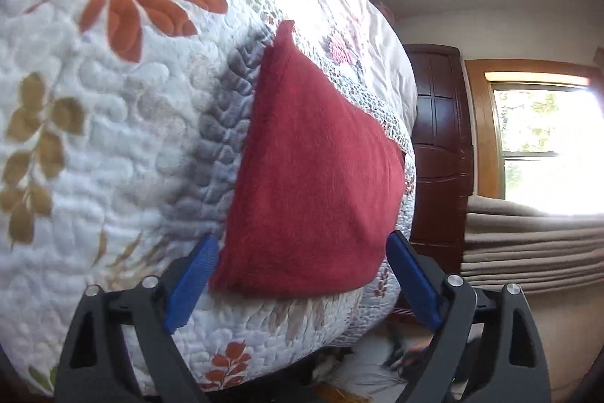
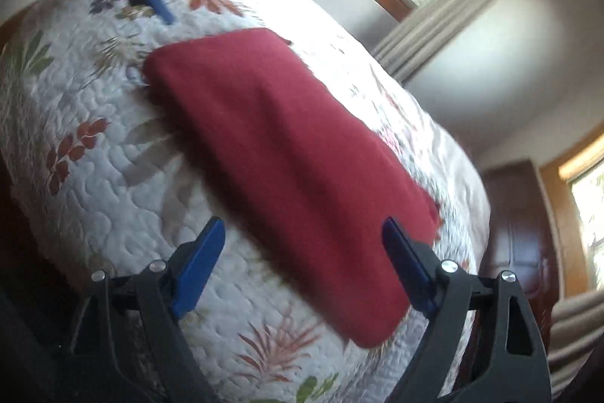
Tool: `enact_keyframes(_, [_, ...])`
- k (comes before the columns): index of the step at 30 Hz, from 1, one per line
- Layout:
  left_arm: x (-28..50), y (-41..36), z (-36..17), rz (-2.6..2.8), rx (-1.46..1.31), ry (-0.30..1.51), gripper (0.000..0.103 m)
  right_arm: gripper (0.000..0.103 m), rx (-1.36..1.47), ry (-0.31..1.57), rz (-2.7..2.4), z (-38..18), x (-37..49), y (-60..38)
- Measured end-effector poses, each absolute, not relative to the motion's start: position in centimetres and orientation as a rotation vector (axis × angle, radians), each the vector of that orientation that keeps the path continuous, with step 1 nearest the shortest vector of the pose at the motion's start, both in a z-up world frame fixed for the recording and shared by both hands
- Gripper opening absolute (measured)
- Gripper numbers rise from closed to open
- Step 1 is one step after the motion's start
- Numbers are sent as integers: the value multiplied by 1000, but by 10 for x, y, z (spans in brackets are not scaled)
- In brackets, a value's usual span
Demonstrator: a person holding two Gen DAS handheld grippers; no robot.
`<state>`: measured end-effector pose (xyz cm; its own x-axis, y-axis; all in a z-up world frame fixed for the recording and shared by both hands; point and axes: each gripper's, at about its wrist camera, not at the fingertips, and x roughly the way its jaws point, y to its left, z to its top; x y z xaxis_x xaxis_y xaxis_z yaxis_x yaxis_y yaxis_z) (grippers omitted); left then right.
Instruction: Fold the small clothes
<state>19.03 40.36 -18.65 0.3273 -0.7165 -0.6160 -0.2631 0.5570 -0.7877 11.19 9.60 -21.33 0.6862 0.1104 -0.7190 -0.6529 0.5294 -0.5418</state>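
Both grippers' jaws spread wide (gripping nothing), red cloth (image 1: 313, 184) flat between, on quilt (image 1: 113, 146).

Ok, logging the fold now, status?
Left gripper open, right gripper open, both empty. Red cloth folded flat on quilt. Nothing in the way.

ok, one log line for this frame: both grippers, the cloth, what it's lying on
left gripper: open, empty | right gripper: open, empty | red cloth: folded, flat, not gripped | quilt: floral, under cloth
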Motion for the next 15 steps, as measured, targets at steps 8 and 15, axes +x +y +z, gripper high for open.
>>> enact_keyframes(8, [251,430,-229,-462,-1162,1280,93,72,-1273,500,518,-259,87,229])
enact_keyframes(15, [260,438,-253,-520,-1243,1283,93,72,-1456,499,517,-302,103,272])
